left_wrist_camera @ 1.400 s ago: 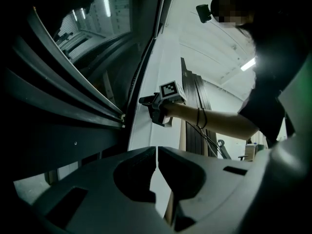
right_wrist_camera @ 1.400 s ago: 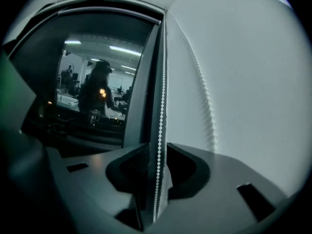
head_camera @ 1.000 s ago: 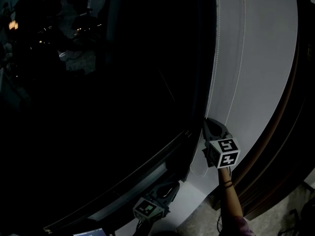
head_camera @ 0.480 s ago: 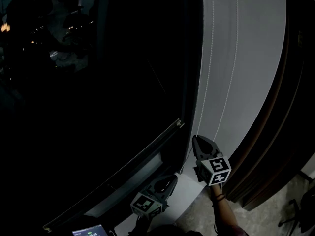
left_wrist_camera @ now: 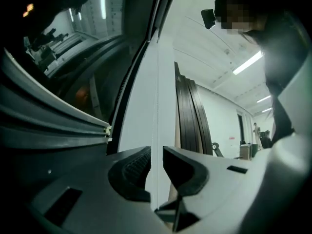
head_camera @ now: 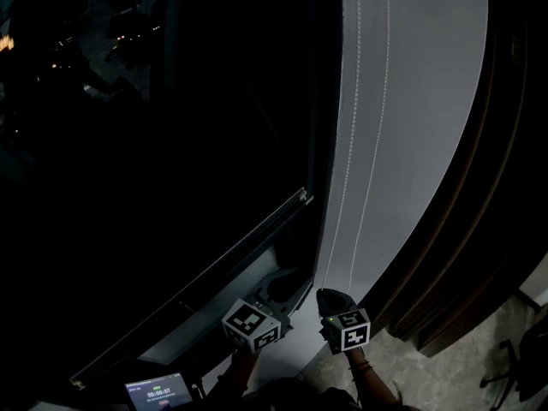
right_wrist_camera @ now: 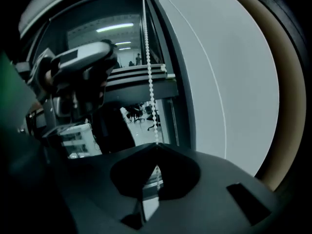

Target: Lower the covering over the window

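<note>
Right gripper (head_camera: 329, 296) clamped tight on the bead chain (right_wrist_camera: 149, 77) by the window's right edge, left gripper (head_camera: 295, 282) just opening, jaws partly apart, a strand loose between them, blind rail (head_camera: 257, 240) low in the window.

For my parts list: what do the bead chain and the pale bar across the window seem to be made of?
Bead chain: probably white plastic; small matte round beads, no metallic glint. Pale bar: perhaps painted or anodised metal, straight with a thin bright edge; too dark to be sure.
</note>
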Tool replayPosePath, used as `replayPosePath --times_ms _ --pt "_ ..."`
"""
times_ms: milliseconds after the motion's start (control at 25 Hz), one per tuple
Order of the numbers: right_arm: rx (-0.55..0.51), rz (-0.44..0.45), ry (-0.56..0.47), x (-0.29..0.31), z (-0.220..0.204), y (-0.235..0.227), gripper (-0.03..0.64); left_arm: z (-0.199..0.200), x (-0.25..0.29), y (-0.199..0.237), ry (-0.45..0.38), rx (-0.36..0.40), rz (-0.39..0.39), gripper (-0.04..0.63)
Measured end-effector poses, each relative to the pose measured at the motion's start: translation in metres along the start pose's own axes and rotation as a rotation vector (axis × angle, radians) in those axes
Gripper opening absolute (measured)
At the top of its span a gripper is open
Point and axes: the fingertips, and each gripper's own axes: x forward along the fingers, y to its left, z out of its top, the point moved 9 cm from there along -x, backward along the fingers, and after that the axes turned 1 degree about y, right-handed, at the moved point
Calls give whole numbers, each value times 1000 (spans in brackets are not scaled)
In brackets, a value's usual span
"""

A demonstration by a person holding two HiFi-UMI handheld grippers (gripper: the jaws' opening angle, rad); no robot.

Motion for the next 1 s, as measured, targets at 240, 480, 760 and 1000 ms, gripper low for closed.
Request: replayPosePath --times_ms 240,480,760,1000 --pt "24 45 32 -8 -17 7 11 19 36 -4 0 54 -82 81" --pt "38 65 16 -19 -18 8 11 26 54 -14 2 109 -119 73" --pt "7 81 -27 -37 -22 17 11 18 44 -15 -95 -12 -52 3" --pt "-44 76 -84 -55 -17 16 12 -8 36 -6 -9 19 24 2"
